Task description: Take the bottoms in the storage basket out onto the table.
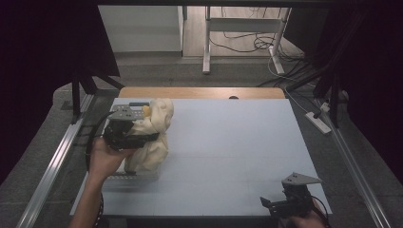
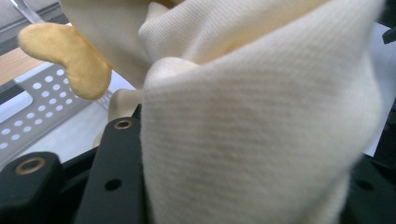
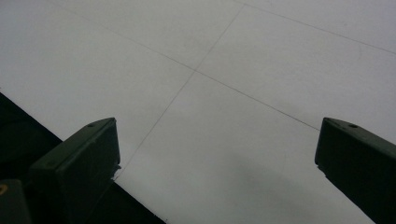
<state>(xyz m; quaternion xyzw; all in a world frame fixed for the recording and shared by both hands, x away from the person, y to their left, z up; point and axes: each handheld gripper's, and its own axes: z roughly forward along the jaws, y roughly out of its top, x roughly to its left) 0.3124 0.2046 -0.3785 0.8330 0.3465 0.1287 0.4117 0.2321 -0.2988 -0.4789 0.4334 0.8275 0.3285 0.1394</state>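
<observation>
You have one soft thing in hand and two grippers on the table. The cream cloth bundle (image 1: 154,135) stands at the left side of the white table (image 1: 228,142), bunched up and taller than it is wide. Seen from your left gripper's camera it is a ribbed knit, thick and folded over itself, with one flat, rounded yellow flap (image 2: 67,58) of a smoother, suede-like fabric sticking out on the far side.

Your left gripper (image 1: 138,130) is clamped on that cloth: the knit fills the gap between its two black jaws, which press into it from both sides. Your left hand (image 1: 107,159) grips the tool from the near side.

One perforated metal tray (image 1: 121,175) lies under and just near of the bundle; its pale plate is dotted with rows of round holes, and the cloth hangs over it.

Your right gripper (image 1: 280,204) sits at the near right corner, well apart from the bundle. Its two dark blocky jaws stand wide, with bare tabletop between them and thin seam lines crossing the surface. A wooden strip (image 1: 199,92) edges the table's far side.
</observation>
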